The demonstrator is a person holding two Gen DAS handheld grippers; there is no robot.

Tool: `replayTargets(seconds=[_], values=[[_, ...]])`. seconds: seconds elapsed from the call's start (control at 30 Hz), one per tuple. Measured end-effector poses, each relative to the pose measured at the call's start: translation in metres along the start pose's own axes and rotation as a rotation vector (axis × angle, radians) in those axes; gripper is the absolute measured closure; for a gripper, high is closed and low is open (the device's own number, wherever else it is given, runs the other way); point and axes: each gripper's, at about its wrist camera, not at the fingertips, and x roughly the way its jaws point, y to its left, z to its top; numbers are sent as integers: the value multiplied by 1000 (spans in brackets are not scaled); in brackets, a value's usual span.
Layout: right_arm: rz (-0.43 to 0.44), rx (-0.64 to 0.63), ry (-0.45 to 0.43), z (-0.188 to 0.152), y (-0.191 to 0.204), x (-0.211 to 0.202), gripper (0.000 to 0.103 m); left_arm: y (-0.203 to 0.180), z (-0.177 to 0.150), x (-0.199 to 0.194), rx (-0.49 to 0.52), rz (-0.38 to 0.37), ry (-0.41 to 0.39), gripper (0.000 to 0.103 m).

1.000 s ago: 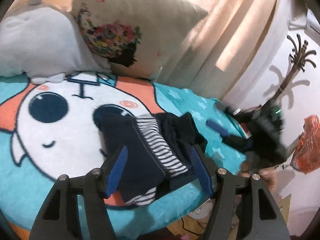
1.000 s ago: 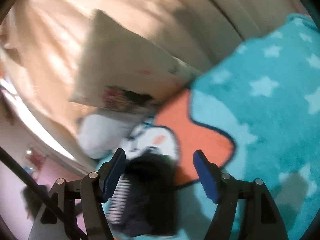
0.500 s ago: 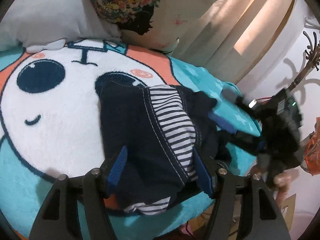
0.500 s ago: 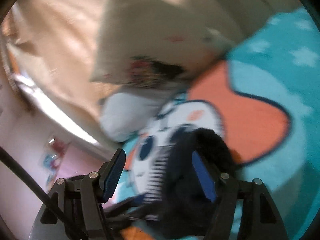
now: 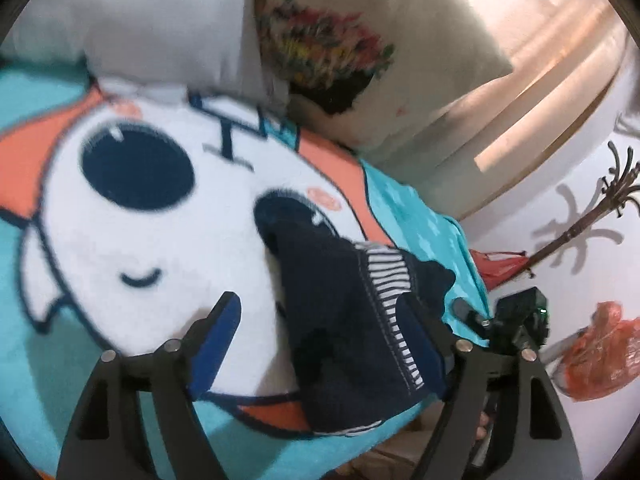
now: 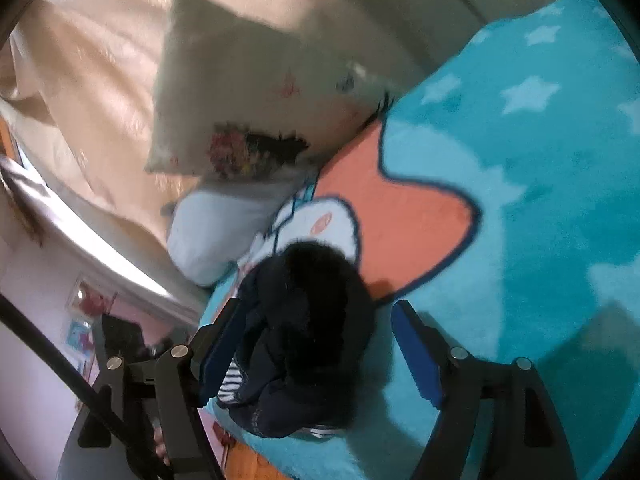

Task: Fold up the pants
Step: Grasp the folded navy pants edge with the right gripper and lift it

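— Lying where, those pants [image 5: 340,320]?
— Crumpled on the teal blanket [image 5: 24,340] (near the bed's edge).
— Grippers?
— Left gripper [image 5: 320,332] and right gripper [image 6: 316,344] have just been opening; both gape around the cloth, pinching nothing.

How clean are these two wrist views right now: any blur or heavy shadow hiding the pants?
Left wrist view: motion blur smears the floral pillow, but the pants and their striped lining stay readable. Right wrist view: softer throughout; the pants are a dark, near-featureless mass, stripes just visible at the near edge. Fisheye bends both.
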Motion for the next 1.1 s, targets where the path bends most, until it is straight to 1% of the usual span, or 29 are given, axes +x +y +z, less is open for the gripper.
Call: replayTargets(seconds=[0.07, 0.1, 0.17, 0.23, 0.3, 0.33, 0.37, 0.4, 0.43, 0.47, 0.5, 0.53, 0.67, 0.73, 0.87, 1.0, 1.1], values=[[-6, -22, 44, -2, 2, 14, 22, 2, 2, 13, 2, 8, 35, 24], [-22, -41, 57, -4, 4, 21, 22, 0, 3, 22, 14, 24, 53, 24], [-44, -103, 65, -4, 16, 29, 22, -4, 2, 32, 37, 26, 67, 24], [-38, -127, 83, -4, 23, 36, 22, -16, 2, 41, 76, 11, 63, 24], [-38, -153, 101, -4, 28, 43, 23, -22, 3, 52, 83, -12, 73, 24], [-41, -163, 108, -5, 29, 47, 25, -22, 1, 55, 80, -11, 73, 24], [-43, -166, 110, -5, 29, 51, 26, -23, 1, 58, 80, -12, 76, 31], [-39, -166, 111, -5, 28, 53, 31, -24, 0, 59, 85, -10, 78, 44], [-34, -163, 110, -6, 27, 53, 39, -25, 0, 59, 89, -2, 74, 49], [-31, -156, 108, -6, 25, 52, 45, -27, 0, 56, 99, -4, 66, 58], [-25, -147, 105, -6, 23, 51, 54, -29, 0, 54, 107, -3, 60, 64], [-13, -135, 101, -6, 21, 49, 59, -32, 0, 53, 118, 8, 54, 66], [-14, -138, 83, -3, 29, 47, 63, -50, 2, 46, 188, 71, 28, 74], [-24, -158, 70, -1, 38, 47, 65, -56, 9, 43, 211, 85, 13, 74], [-24, -194, 44, 11, 55, 48, 66, -59, 30, 39, 206, 85, -2, 74], [-25, -223, 25, 29, 69, 55, 66, -64, 51, 40, 239, 133, -35, 74], [-36, -240, 24, 44, 76, 68, 66, -62, 69, 47, 235, 161, -40, 74]])
